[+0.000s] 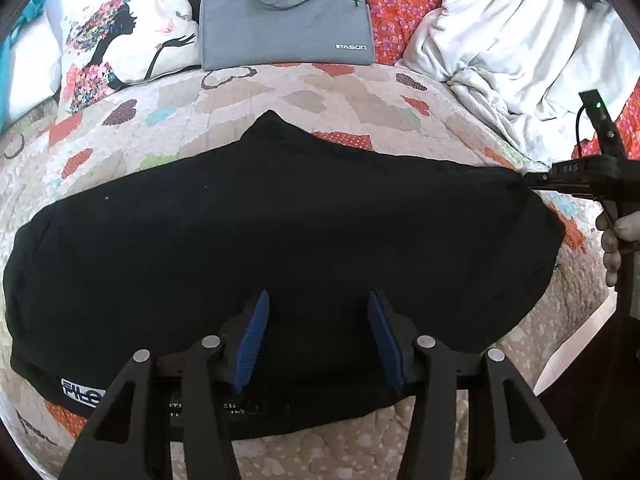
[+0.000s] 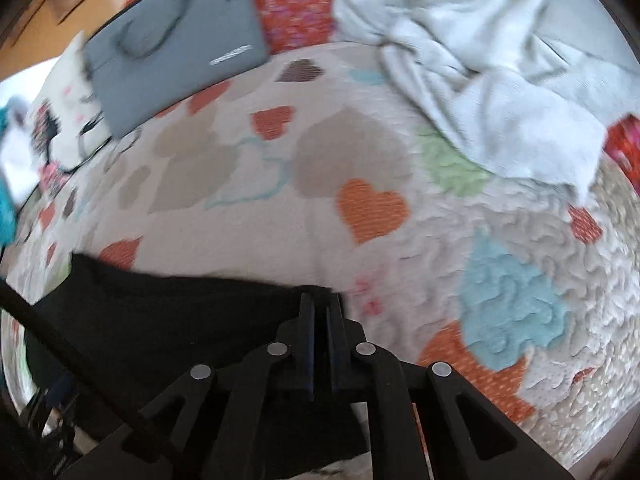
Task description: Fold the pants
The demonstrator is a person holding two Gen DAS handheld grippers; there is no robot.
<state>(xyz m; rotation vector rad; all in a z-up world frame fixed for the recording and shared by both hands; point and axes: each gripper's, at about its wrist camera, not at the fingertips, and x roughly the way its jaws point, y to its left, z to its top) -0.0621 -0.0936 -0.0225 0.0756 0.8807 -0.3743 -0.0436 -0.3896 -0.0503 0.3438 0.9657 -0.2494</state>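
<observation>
the black pants (image 1: 280, 216) are lying spread flat across the heart-patterned quilt (image 1: 280, 92) on the bed, a white logo tag showing at their near left corner. my left gripper (image 1: 318, 344) is hovering over the near edge of the cloth, its blue-padded fingers (image 1: 254, 340) standing apart and gripping nothing. my right gripper (image 2: 320, 320) is sitting at the pants' far right corner with its fingers (image 2: 308, 328) clenched together on the edge of the black fabric, my hand (image 1: 614, 240) wrapping its handle. a grey laptop bag (image 1: 286, 16), a printed pillow (image 1: 116, 36) and a crumpled white blanket (image 1: 516, 40) are resting beyond the pants.
</observation>
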